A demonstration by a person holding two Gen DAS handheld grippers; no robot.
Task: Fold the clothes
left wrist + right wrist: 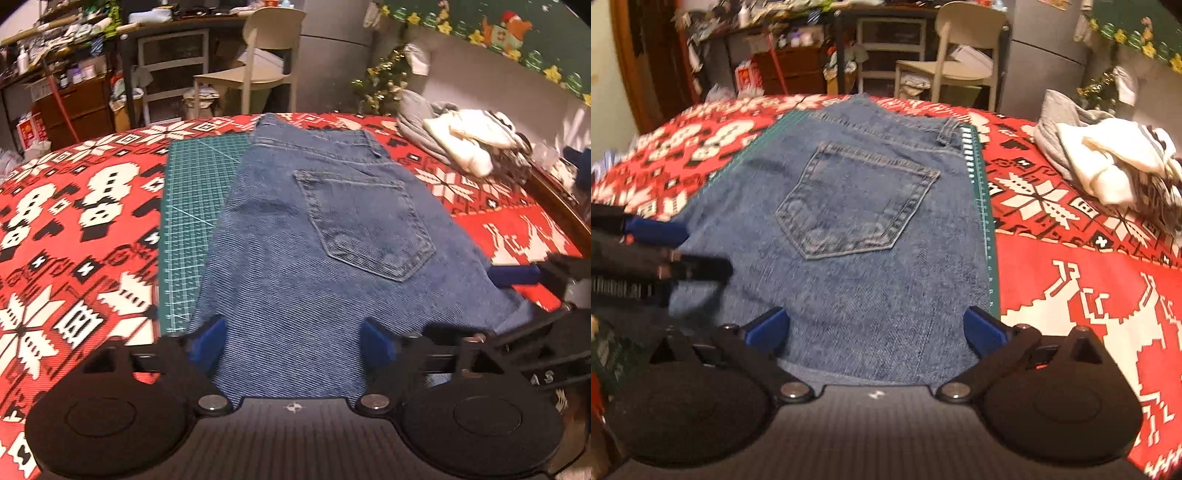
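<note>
A table under a red patterned tablecloth (92,229) filled both views, with a green cutting mat (192,206) at its middle and folded blue jeans (325,266) lying flat on the mat, back pocket (849,206) up and waistband toward the far edge. The left wrist view showed a broad strip of mat bare on the jeans' left side; the right wrist view showed only a thin ruled strip of mat along their right side. A pile of grey and white clothes (1108,162) sat on the cloth to the right, well apart from the jeans. Beyond the far table edge stood a pale chair (266,55), a cluttered desk (110,33) and a small tinselled tree (384,81).

The left gripper (295,339) hovered over the jeans' near edge, its blue fingers (210,339) spread wide with nothing between them. The right gripper (875,328) sat just beside it over the same near edge, equally wide and empty; each appeared blurred at the other view's side margin. Open red cloth lay to the left and right of the mat.
</note>
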